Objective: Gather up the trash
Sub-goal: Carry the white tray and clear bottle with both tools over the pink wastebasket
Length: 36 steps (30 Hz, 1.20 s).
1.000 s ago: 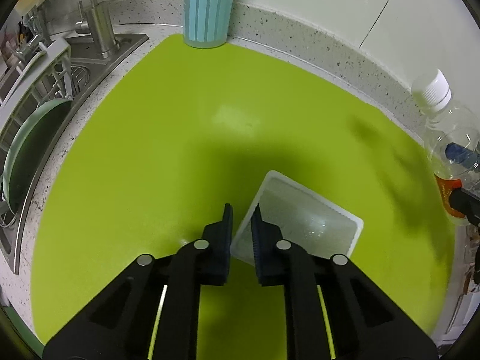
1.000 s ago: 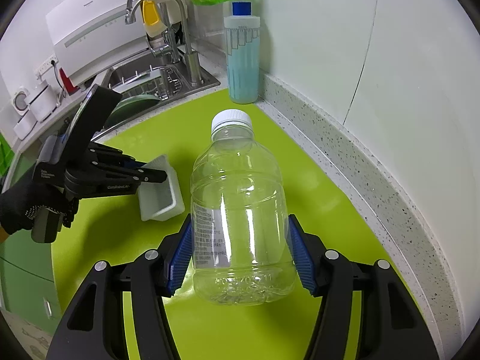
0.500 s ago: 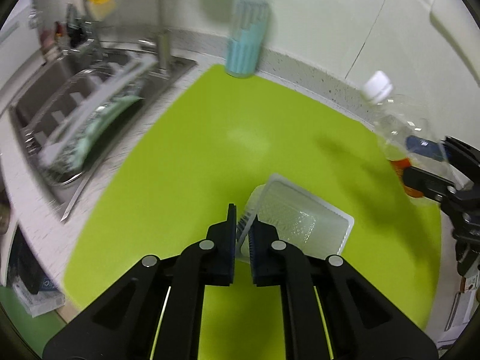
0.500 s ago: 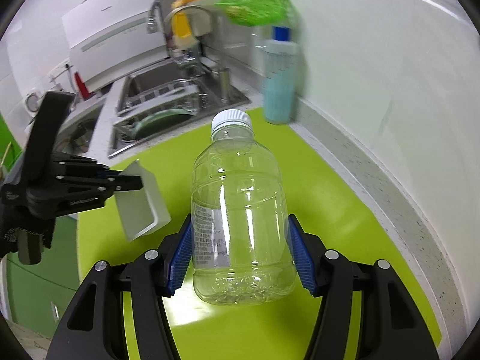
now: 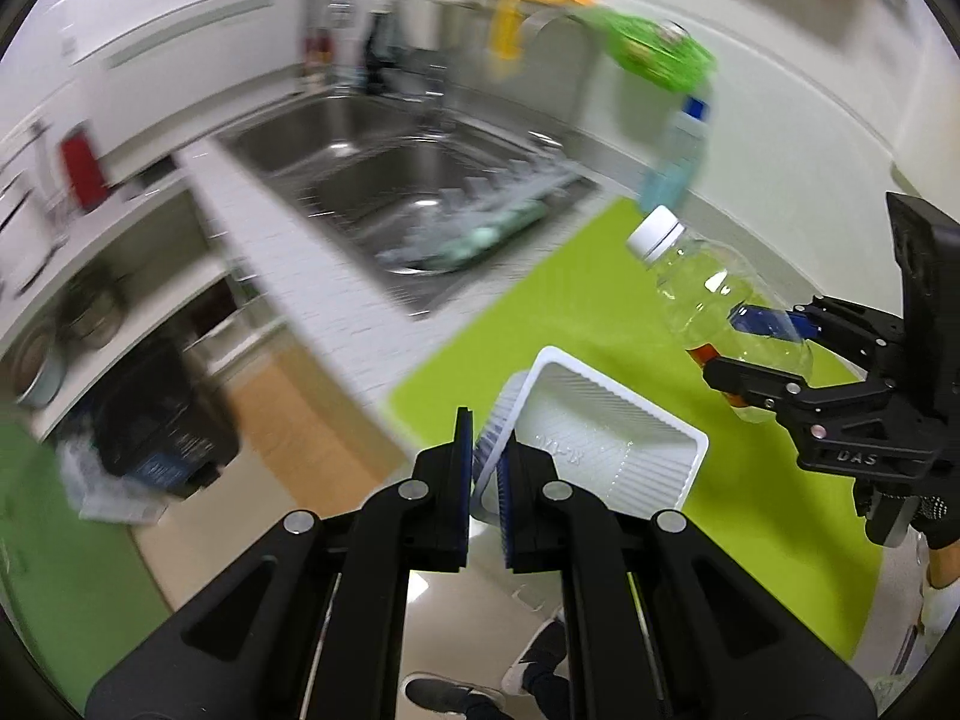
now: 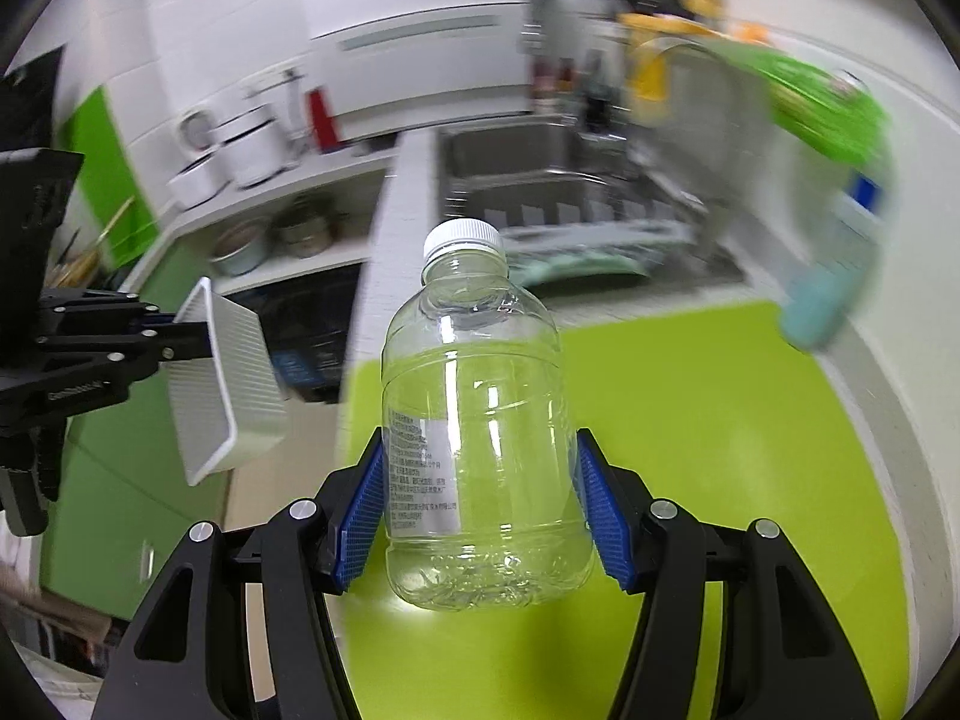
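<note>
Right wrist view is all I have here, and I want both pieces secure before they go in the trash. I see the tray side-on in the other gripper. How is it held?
Observer: The left gripper pinches one short wall of the white plastic tray, one pad inside it and one outside.
Operator: Anything inside the tray?
Observer: Nothing that I can see; its ribbed floor is bare.
Operator: And how does my bottle sit, seen from there?
Observer: The clear bottle leans, white cap up and left, base in the right gripper.
</note>
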### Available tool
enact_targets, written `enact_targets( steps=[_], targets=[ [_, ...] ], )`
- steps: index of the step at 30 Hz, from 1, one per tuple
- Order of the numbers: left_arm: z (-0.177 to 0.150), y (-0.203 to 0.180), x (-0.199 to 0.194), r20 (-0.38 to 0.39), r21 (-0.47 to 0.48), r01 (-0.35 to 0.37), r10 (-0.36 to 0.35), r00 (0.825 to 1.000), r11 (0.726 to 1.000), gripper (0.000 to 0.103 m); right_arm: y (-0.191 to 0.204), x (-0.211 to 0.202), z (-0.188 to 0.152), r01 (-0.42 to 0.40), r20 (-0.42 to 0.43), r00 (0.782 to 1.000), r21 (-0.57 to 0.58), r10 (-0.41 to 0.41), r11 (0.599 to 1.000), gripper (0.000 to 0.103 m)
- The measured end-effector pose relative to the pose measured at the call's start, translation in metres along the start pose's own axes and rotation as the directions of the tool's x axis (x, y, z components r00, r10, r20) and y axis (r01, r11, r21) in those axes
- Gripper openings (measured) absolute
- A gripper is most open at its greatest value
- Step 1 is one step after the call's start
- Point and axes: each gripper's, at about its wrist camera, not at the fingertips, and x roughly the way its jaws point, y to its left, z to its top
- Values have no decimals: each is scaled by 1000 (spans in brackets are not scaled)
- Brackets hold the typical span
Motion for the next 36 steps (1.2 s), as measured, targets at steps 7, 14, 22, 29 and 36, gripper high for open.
enact_targets(
  steps=[7,14,22,29,36],
  targets=[
    [-50,85,-58,21,-111,-97,100,995,989,7,97,24,32,-93,-10,996,-109,92,990,58],
    [-101,159,-106,13,-224,-173,181,983,959,7,191,50,58,-196,-32,981,-206,193,959,58],
    [-157,219,-122,-37,-350,-240,243,969,905,7,268,94,63,-321,-117,947,-285,299,903,58],
    [-208,260,-75,-91,-444,-276,264,960,853,7,302,159,46,-327,-155,944,-354,290,876,58],
    [-278,296,49,-126,-498,-266,234,964,825,7,306,261,-21,-322,-189,944,-365,270,873,58]
  ],
)
